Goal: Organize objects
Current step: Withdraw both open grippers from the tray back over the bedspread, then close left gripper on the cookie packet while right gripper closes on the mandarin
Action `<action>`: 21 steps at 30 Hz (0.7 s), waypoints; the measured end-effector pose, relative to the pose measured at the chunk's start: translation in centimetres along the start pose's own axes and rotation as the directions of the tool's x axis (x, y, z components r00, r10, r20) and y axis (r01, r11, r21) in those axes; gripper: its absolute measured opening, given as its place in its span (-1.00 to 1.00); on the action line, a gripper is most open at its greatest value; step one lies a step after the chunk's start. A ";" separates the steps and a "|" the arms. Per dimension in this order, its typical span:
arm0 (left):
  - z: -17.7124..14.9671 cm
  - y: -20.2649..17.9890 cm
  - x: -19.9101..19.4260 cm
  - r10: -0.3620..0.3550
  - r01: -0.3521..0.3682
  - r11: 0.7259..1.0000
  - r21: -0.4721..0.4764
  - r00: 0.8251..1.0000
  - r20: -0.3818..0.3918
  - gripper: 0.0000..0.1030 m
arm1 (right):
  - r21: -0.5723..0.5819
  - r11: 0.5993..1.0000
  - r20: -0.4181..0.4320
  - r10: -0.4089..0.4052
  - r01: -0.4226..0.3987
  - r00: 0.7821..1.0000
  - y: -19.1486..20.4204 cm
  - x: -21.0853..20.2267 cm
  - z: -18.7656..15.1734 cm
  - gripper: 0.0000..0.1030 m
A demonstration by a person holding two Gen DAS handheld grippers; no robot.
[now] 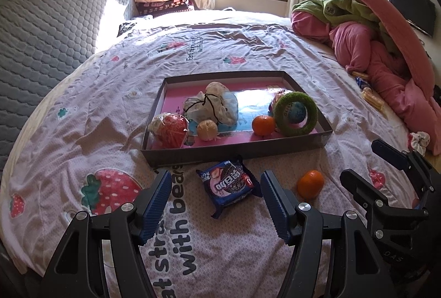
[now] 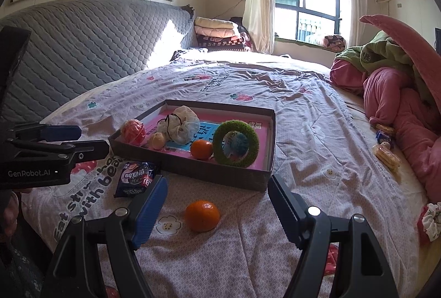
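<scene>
A shallow dark box [image 1: 234,153] [image 2: 220,174] lies on the bed. It holds an orange [image 1: 263,125], a green ring [image 1: 295,113] around a ball, a red wrapped ball [image 1: 171,129], a small beige ball [image 1: 206,129] and a white cloth bundle [image 1: 212,105]. In front of the box lie a blue cookie packet [image 1: 230,185] [image 2: 136,179] and a loose orange [image 1: 310,183] [image 2: 202,216]. My left gripper [image 1: 215,175] [image 2: 92,138] is open, with the packet just ahead between its fingers, untouched. My right gripper [image 2: 217,182] [image 1: 359,160] is open over the loose orange, apart from it.
A pile of pink and green bedding [image 1: 372,50] fills the bed's right side, with snack packets [image 2: 386,149] and a floral scrunchie [image 2: 431,220] beside it. A grey quilted headboard [image 1: 55,36] runs along the left. Folded blankets [image 1: 162,0] are stacked near the window.
</scene>
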State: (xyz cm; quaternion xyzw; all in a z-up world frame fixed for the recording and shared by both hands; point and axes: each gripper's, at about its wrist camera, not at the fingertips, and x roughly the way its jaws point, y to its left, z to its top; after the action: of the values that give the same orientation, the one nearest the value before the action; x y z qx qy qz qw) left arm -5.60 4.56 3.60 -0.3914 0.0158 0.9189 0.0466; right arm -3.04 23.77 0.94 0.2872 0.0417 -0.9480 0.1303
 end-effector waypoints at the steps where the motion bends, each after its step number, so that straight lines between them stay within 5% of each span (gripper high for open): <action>1: -0.2 0.0 0.1 -0.001 0.001 1.000 -0.001 1.000 -0.006 0.33 | 0.000 1.000 -0.004 0.001 -0.001 1.000 0.0 0.0 -0.1 0.45; 21: -2.3 -0.7 3.4 -0.028 0.027 1.000 -0.015 0.993 -0.112 0.33 | -0.038 0.999 -0.130 0.003 -0.008 0.991 1.2 2.1 -2.0 0.45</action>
State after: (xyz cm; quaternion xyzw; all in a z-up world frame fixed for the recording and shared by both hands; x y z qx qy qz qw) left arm -6.22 5.38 -0.51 -0.4431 0.0067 0.8947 0.0556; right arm -3.31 22.45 -1.85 0.3460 0.0677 -0.9260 0.1352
